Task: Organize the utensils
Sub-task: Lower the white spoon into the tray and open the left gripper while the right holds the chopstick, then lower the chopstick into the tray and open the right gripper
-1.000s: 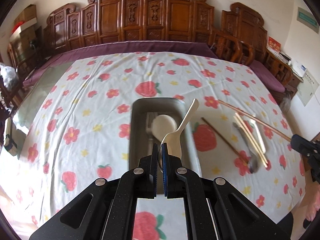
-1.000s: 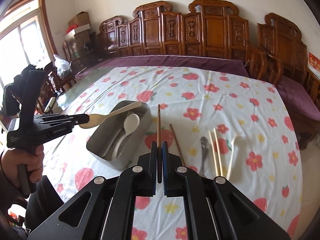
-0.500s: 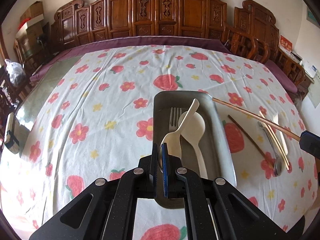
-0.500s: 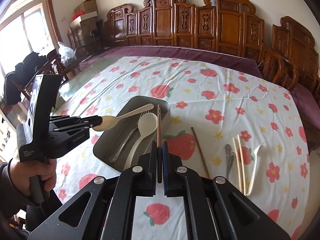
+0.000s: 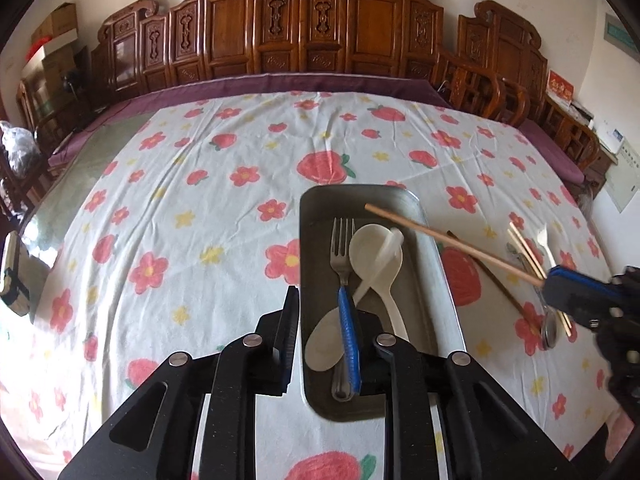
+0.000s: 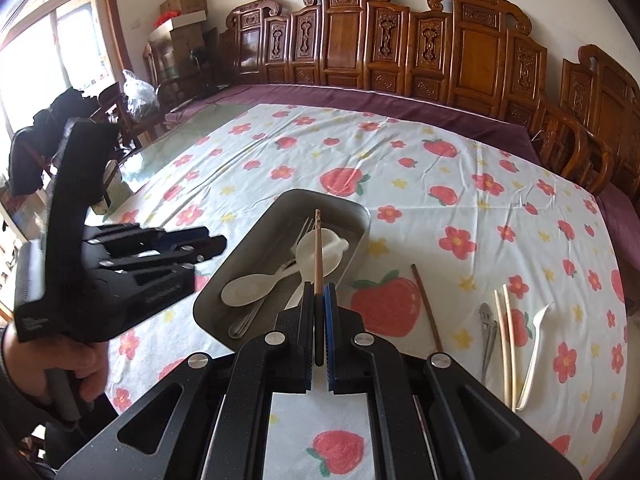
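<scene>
A metal tray (image 5: pixel 430 264) (image 6: pixel 256 240) sits on the strawberry tablecloth. In it lie a metal fork (image 5: pixel 341 248) and two cream spoons (image 5: pixel 376 256) (image 6: pixel 248 288), crossed. My left gripper (image 5: pixel 320 312) is open and empty at the tray's near left edge. It shows at the left of the right wrist view (image 6: pixel 208 240). My right gripper (image 6: pixel 319 300) is shut on a brown chopstick (image 6: pixel 318 256) whose tip hangs over the tray. The chopstick also shows in the left wrist view (image 5: pixel 452 242).
On the cloth right of the tray lie another brown chopstick (image 6: pixel 427 307), a metal spoon (image 6: pixel 487 332), two pale chopsticks (image 6: pixel 505 340) and a white plastic fork (image 6: pixel 536 344). Carved wooden chairs (image 5: pixel 320 36) line the far side.
My left gripper opened and the cream spoon it held now lies in the tray. My right gripper moved the chopstick further over the tray.
</scene>
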Motion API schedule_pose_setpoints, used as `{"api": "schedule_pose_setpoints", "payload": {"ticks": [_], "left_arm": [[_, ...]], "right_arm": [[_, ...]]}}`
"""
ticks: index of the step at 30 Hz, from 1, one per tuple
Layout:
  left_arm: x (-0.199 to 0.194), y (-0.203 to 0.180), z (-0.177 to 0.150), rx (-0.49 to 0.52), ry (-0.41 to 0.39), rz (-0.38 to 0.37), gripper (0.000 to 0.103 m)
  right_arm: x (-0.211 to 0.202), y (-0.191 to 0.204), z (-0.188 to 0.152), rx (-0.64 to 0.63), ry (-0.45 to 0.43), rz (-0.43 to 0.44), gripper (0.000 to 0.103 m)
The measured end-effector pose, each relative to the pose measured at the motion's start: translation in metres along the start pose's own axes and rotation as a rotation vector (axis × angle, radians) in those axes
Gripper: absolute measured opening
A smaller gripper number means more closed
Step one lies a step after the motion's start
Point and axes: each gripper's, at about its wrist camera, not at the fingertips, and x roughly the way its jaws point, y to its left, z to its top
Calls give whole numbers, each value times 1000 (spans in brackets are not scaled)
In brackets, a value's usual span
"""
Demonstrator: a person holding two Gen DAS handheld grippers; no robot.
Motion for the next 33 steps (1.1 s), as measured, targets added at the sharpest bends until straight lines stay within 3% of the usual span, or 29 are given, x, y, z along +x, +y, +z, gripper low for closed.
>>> {"api": "schedule_pose_setpoints", "payload": {"ticks": [4, 23, 33], "left_arm": [[-15, 9, -3, 17, -13, -8, 24], [-44, 35, -15, 37, -44, -4, 24], [-54, 37, -20, 29, -53, -8, 24]], "right_arm": [[9, 11, -2, -6, 7, -7, 6], [57, 38, 9, 10, 35, -63, 6], [65, 42, 6, 53, 68, 23, 8]]}}
